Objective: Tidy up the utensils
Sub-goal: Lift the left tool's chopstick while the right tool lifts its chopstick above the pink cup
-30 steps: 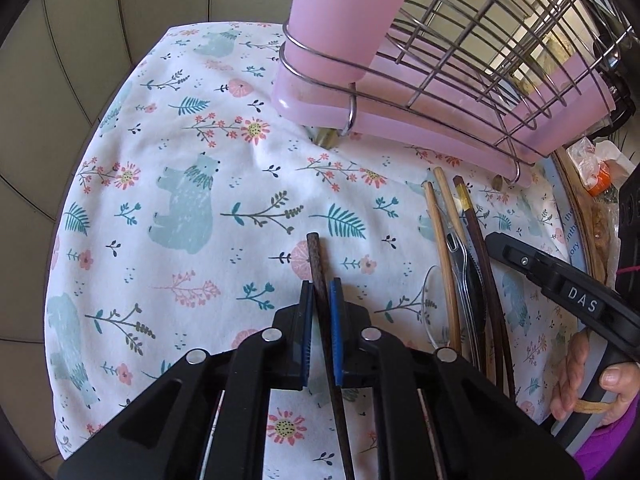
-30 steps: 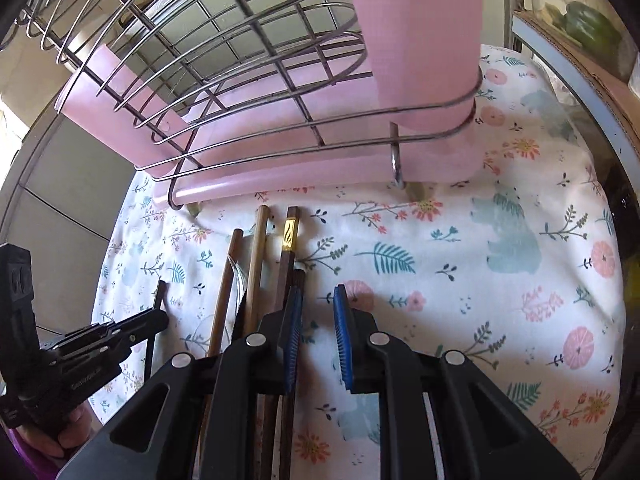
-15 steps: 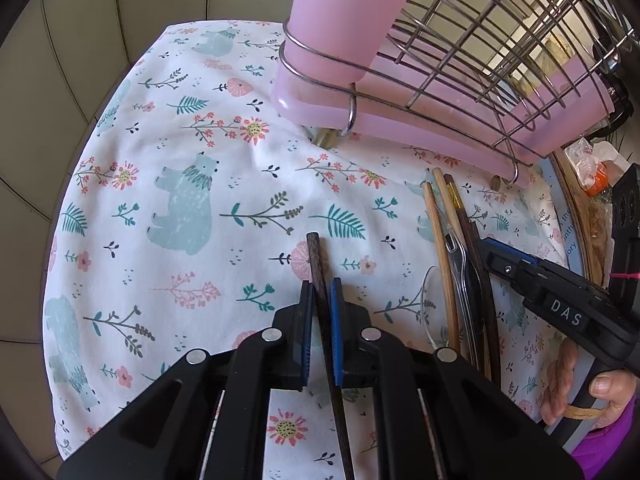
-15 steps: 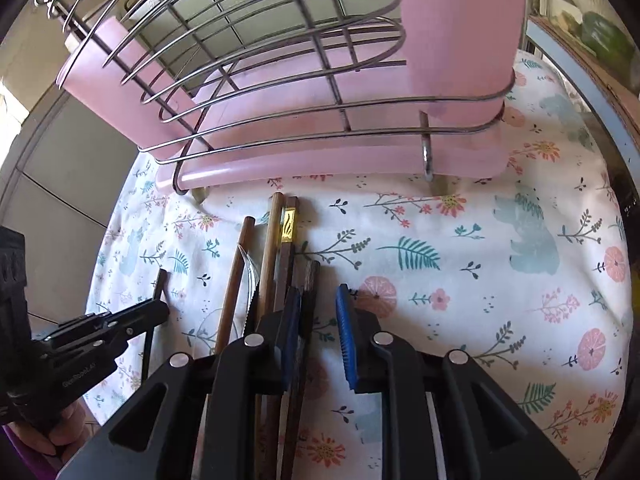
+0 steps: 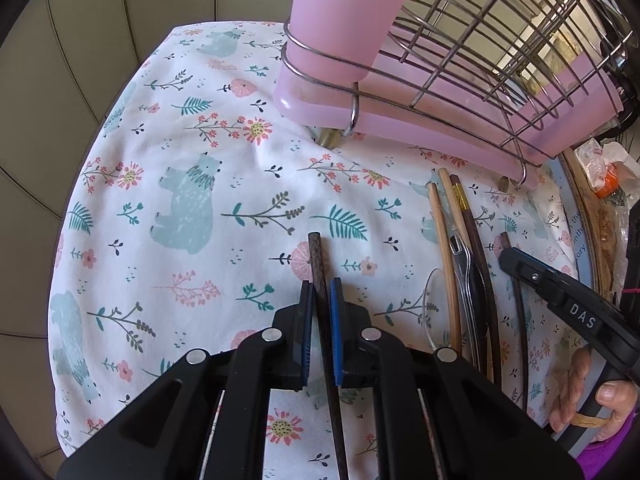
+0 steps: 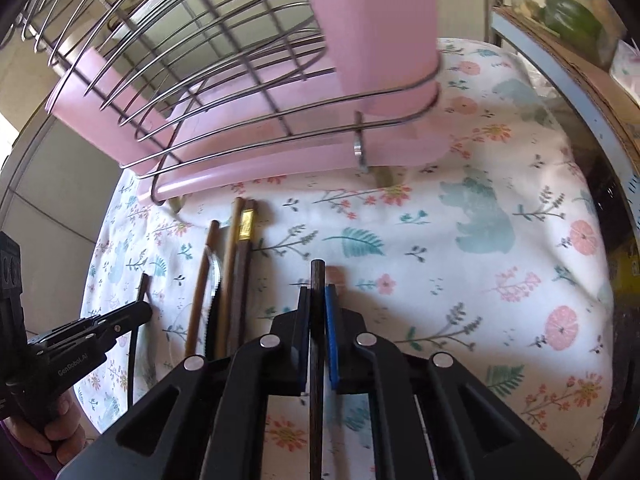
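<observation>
My left gripper (image 5: 320,286) is shut on a dark brown chopstick (image 5: 318,256) and holds it over the floral cloth. My right gripper (image 6: 317,292) is shut on another dark chopstick (image 6: 318,276), lifted clear of the pile. Several utensils (image 5: 460,248) lie side by side on the cloth: bamboo and dark chopsticks, a clear plastic fork and spoon. They also show in the right wrist view (image 6: 230,264). A pink cylindrical holder (image 5: 344,20) stands in a wire ring at the end of the dish rack; it also shows in the right wrist view (image 6: 380,28).
A wire dish rack (image 5: 500,40) with a pink drip tray (image 5: 440,136) stands at the back of the cloth (image 5: 180,200). A round wooden-rimmed item and clutter (image 5: 600,184) sit at the right. Tiled wall lies beyond the cloth's left edge.
My right gripper has closed on a dark chopstick from the pile and moved right with it. My left gripper has stayed shut on its chopstick, nearly still.
</observation>
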`<state>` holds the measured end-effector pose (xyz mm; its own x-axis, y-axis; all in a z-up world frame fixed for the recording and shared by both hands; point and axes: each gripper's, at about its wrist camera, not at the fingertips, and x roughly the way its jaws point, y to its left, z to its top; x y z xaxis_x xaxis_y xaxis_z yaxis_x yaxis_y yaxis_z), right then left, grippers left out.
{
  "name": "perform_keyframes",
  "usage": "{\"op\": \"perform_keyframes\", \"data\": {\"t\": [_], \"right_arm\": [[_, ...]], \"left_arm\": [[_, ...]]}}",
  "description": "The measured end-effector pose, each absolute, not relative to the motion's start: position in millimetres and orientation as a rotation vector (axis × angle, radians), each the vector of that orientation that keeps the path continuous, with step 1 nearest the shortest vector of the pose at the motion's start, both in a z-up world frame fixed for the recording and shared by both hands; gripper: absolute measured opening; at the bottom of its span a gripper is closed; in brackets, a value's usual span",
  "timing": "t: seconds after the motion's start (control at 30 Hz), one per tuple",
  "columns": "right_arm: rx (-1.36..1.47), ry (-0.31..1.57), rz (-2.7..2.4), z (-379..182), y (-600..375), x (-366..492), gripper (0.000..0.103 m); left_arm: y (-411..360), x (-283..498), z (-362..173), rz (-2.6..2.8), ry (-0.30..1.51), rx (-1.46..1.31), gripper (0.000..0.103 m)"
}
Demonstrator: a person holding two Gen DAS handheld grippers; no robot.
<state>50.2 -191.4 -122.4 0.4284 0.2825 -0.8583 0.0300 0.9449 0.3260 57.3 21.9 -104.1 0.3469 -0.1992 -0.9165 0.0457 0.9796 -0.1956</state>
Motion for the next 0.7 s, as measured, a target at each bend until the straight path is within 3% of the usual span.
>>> {"op": "perform_keyframes", "data": {"t": [0.7], "right_arm": [[0.334,1.142,0.156,-124,-198,56,0.007]], "left_arm": [[11,62,-106,-0.141,1.210,-0.096,0.008]]}}
